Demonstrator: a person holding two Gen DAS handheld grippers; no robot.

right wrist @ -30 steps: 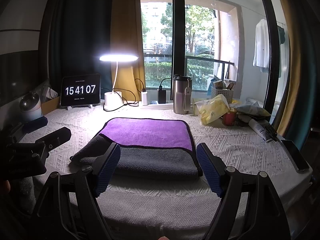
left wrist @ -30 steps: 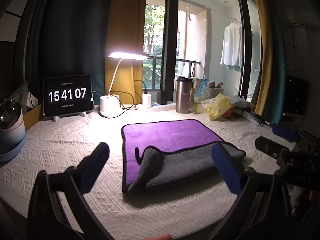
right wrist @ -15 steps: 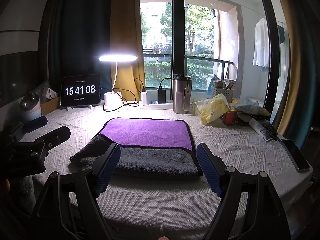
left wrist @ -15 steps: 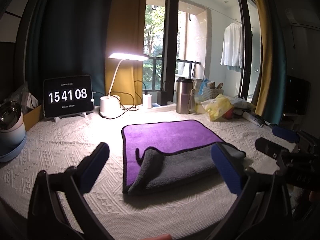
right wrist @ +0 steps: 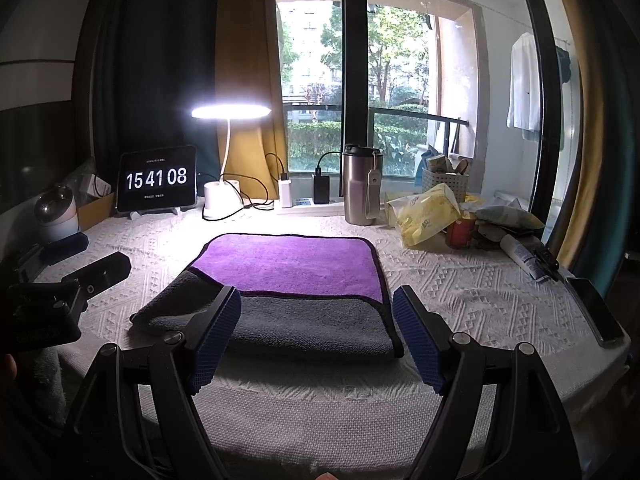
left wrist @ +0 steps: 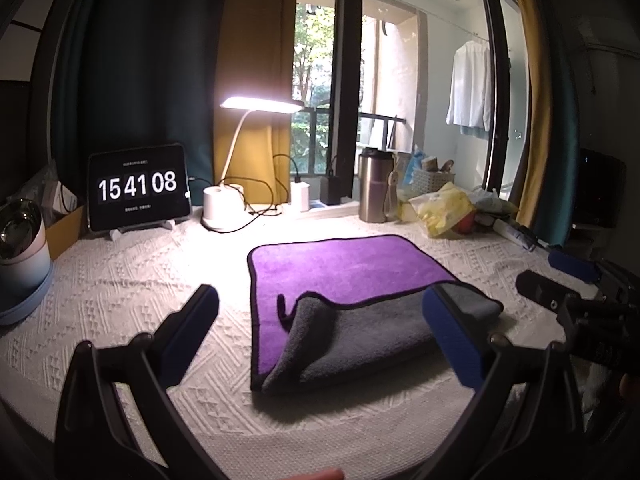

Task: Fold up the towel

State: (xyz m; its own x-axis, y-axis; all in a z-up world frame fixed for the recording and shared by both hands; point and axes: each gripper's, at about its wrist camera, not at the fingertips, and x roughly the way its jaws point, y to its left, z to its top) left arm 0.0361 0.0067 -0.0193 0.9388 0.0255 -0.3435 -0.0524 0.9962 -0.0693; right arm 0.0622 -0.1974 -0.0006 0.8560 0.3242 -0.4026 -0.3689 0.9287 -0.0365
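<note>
A: Where is the towel (right wrist: 294, 280)?
B: Centre frame, on the table (right wrist: 460, 284), near edge folded over, grey side up.
A: And the grippers?
B: Left gripper (left wrist: 324, 340) and right gripper (right wrist: 316, 336) are both spread apart, holding nothing.

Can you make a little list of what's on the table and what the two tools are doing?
towel: purple side up, near edge folded over showing grey, lying flat
left tool: open, holding nothing, short of the towel
right tool: open, holding nothing, short of the towel
clock tablet: reads 15 41 08
lamp: on, behind the towel
steel flask: upright, far right of the towel
</note>
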